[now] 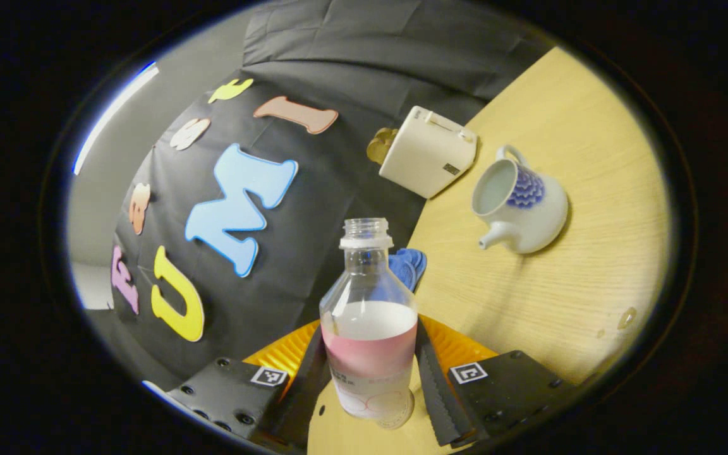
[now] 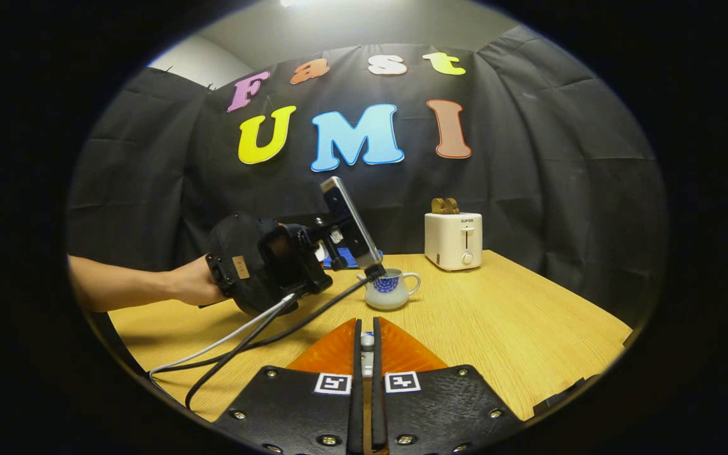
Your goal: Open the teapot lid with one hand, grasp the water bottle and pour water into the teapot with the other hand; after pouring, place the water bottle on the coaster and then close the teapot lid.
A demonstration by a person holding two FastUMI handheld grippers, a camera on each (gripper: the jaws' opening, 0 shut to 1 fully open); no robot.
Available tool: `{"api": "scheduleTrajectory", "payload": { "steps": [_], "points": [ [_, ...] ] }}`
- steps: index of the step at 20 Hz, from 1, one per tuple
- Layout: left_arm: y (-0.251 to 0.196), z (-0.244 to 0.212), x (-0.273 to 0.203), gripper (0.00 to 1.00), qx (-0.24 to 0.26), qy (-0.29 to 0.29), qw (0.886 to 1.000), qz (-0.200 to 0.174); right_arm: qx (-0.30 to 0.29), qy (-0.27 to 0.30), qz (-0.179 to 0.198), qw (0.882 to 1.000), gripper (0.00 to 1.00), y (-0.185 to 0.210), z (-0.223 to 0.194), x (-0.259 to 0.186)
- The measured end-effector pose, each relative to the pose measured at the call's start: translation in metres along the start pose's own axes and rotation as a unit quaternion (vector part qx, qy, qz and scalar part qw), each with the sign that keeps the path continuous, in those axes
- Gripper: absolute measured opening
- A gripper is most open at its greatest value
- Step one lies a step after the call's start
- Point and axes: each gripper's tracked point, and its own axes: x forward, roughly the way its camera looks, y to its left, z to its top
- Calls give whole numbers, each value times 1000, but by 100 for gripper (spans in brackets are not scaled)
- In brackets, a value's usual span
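Water bottle (image 1: 369, 328) clamped by left gripper (image 1: 370, 379); teapot (image 1: 521, 205) lidless.

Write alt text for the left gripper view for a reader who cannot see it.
The left gripper holds an uncapped, partly filled water bottle between its two fingers, over an orange coaster on a wooden table. Farther off stands a lidless white teapot with a blue pattern, and beyond it a white toaster and a blue cloth.
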Motion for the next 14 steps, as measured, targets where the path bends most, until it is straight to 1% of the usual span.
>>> {"api": "scheduleTrajectory", "payload": {
  "steps": [2,5,10,12,14],
  "points": [
    [-10,7,7,84,38,0,999,-12,1,1,1,1000,5,0,0,0],
    [-24,12,15,84,73,1,997,-28,3,2,1,1000,5,-2,-1,1],
    [-32,23,16,84,116,-5,993,-35,6,4,-1,1000,5,-6,-1,1],
    [-30,27,18,84,153,-3,988,-34,6,5,-1,1000,5,-5,-1,1],
    [-30,31,20,84,170,-5,985,-37,5,5,-2,1000,5,-6,-1,1]
  ]
}}
